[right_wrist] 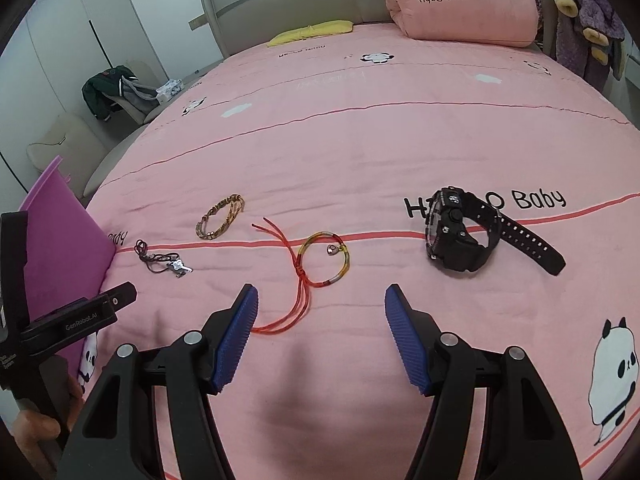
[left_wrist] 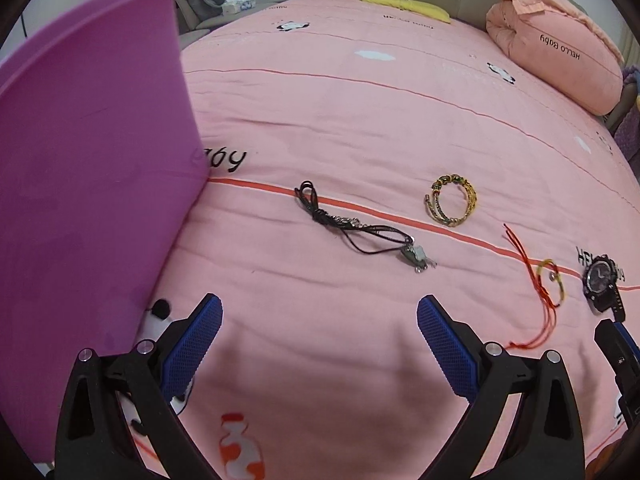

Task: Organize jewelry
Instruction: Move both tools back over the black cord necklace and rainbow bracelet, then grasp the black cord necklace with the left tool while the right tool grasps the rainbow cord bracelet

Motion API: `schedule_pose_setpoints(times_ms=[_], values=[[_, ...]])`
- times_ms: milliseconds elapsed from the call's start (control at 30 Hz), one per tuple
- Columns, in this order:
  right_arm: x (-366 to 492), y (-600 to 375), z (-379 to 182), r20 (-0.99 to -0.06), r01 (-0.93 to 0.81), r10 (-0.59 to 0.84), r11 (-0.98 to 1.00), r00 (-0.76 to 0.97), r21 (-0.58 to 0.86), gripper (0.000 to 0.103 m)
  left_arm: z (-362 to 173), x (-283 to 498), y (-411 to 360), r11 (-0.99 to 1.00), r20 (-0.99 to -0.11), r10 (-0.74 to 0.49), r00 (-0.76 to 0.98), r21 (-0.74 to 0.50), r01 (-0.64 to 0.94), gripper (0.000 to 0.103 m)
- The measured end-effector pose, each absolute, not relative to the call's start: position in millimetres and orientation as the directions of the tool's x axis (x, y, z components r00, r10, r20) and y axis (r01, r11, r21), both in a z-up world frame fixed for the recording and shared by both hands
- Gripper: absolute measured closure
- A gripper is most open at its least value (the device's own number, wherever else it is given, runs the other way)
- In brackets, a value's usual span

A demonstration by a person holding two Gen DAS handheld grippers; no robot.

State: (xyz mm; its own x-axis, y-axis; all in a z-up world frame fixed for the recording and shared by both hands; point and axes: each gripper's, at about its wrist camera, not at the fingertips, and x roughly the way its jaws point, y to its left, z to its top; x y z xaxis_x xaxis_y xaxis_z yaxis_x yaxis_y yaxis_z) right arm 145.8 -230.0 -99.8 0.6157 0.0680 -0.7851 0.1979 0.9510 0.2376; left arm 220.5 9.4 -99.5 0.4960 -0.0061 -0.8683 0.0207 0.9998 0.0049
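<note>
Several pieces of jewelry lie on the pink bedsheet (left_wrist: 340, 120). A black cord necklace (left_wrist: 360, 232) with a small pendant lies ahead of my open, empty left gripper (left_wrist: 318, 308). A gold bangle (left_wrist: 452, 200) lies beyond it to the right. A red string bracelet (right_wrist: 320, 260) lies just ahead of my open, empty right gripper (right_wrist: 320, 296). A black watch (right_wrist: 464, 236) lies to its right. In the right wrist view the necklace (right_wrist: 164, 260) and bangle (right_wrist: 220, 216) lie to the left. The bracelet (left_wrist: 548, 280) and watch (left_wrist: 602, 280) show at the right of the left wrist view.
A purple plastic bin (left_wrist: 88, 184) stands close on the left, its wall beside my left gripper; it also shows in the right wrist view (right_wrist: 60, 240). A pink pillow (right_wrist: 460, 4) and a yellow cloth (right_wrist: 312, 30) lie at the bed's far end.
</note>
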Motion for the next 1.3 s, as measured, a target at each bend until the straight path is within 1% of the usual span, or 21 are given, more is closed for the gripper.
schedule_pose_setpoints(times_ms=[333, 500, 600, 667, 867, 967, 1000, 1033, 1067, 1133, 1167, 1200, 1233, 1267, 1300], values=[[180, -229, -135, -0.831, 0.197, 0.039, 0.965, 0.556, 0.176, 0.04, -126, 249, -5, 0.999, -0.876, 0.008, 0.482, 0.03, 0.039, 0.007], [195, -230, -146, -0.839, 0.201, 0.035, 0.965, 0.543, 0.171, 0.04, -132, 261, -6, 0.999, -0.876, -0.016, 0.483, 0.005, 0.044, 0.007], [200, -226, -153, -0.845, 0.193, 0.012, 0.972, 0.535, 0.136, 0.039, -138, 269, -9, 0.999, -0.872, -0.019, 0.489, 0.003, 0.044, 0.006], [202, -222, -154, -0.845, 0.179, -0.002, 0.978, 0.534, 0.11, 0.037, -139, 272, -9, 0.999, -0.87, -0.02, 0.493, 0.002, 0.043, 0.005], [209, -212, -160, -0.849, 0.168, -0.042, 0.984, 0.526, 0.055, 0.037, -145, 284, -18, 0.997, -0.868, -0.003, 0.496, 0.034, 0.066, 0.006], [210, -207, -162, -0.848, 0.164, -0.064, 0.986, 0.527, 0.028, 0.038, -147, 286, -17, 0.998, -0.864, -0.019, 0.503, 0.018, 0.068, 0.006], [210, -206, -162, -0.847, 0.161, -0.07, 0.987, 0.527, 0.019, 0.039, -147, 286, -17, 0.998, -0.862, -0.026, 0.507, 0.01, 0.068, 0.008], [210, -204, -163, -0.846, 0.156, -0.071, 0.988, 0.529, 0.015, 0.043, -147, 284, -16, 0.997, -0.859, -0.031, 0.512, 0.006, 0.071, 0.009], [210, -203, -163, -0.844, 0.151, -0.072, 0.988, 0.531, 0.011, 0.045, -147, 282, -16, 0.997, -0.857, -0.035, 0.513, 0.003, 0.072, 0.013], [209, -199, -161, -0.844, 0.14, -0.076, 0.99, 0.53, -0.002, 0.061, -145, 275, -11, 0.998, -0.858, -0.039, 0.511, -0.008, 0.064, 0.021], [209, -197, -160, -0.846, 0.133, -0.077, 0.991, 0.528, -0.007, 0.065, -143, 272, -10, 0.998, -0.859, -0.037, 0.51, -0.009, 0.057, 0.031], [209, -196, -158, -0.847, 0.129, -0.079, 0.992, 0.526, -0.013, 0.075, -141, 270, -10, 0.998, -0.861, -0.035, 0.508, -0.008, 0.055, 0.04], [208, -196, -157, -0.846, 0.132, -0.085, 0.991, 0.526, -0.018, 0.086, -139, 269, -10, 0.998, -0.863, -0.034, 0.503, -0.006, 0.058, 0.045], [207, -197, -157, -0.848, 0.133, -0.085, 0.991, 0.524, -0.017, 0.089, -137, 270, -10, 0.998, -0.867, -0.032, 0.497, -0.001, 0.062, 0.055], [207, -197, -157, -0.849, 0.131, -0.081, 0.991, 0.523, -0.014, 0.093, -136, 270, -10, 0.998, -0.87, -0.033, 0.492, -0.001, 0.066, 0.069]])
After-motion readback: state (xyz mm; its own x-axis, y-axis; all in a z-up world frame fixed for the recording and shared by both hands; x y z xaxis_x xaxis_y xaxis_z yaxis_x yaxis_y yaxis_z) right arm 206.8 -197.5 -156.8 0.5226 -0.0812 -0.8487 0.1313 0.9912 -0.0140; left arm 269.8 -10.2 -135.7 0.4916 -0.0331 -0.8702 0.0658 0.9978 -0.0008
